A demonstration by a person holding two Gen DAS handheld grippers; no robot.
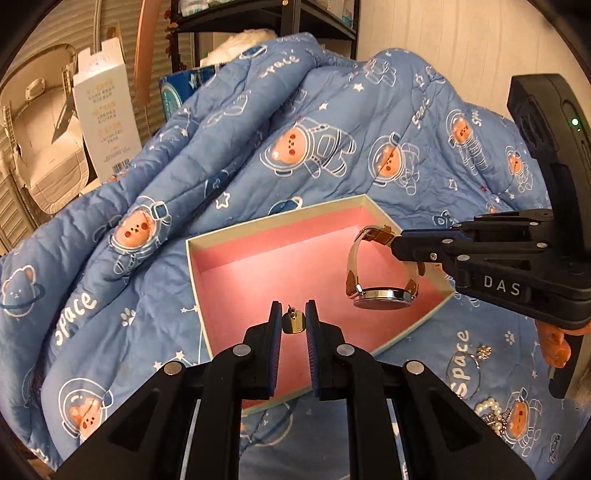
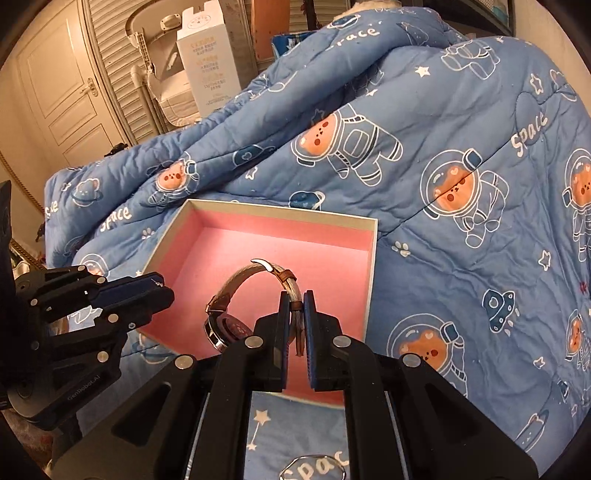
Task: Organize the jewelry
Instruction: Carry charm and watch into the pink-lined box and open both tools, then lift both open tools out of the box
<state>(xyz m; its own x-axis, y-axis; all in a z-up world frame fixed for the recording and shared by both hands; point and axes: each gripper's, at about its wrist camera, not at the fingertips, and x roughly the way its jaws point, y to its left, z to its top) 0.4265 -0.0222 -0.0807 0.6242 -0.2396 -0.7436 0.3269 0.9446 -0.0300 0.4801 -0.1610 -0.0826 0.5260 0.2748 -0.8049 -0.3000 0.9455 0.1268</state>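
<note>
with the left gripper (image 1: 293,314) pinching a gold earring (image 1: 293,323) and the right gripper (image 2: 293,306) clamping a watch (image 2: 236,317) strap over the pink box (image 1: 280,221), each likely needs lowering, then releasing.

A blue astronaut-bear quilt (image 1: 229,155) covered the bed. Behind it stood a dark shelf (image 1: 266,18), louvred doors (image 2: 110,55) and a panelled door (image 2: 62,85).

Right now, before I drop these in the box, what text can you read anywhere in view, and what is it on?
"DAS": white letters on the right gripper body.
"GenRobot.AI": small print on the left gripper body, barely legible.
"Space": white script repeated across the blue quilt.
White carton behind the quilt: round logo, rows of orange characters and a barcode, all too small or blurred to read.
Watch: no readable marking.
</note>
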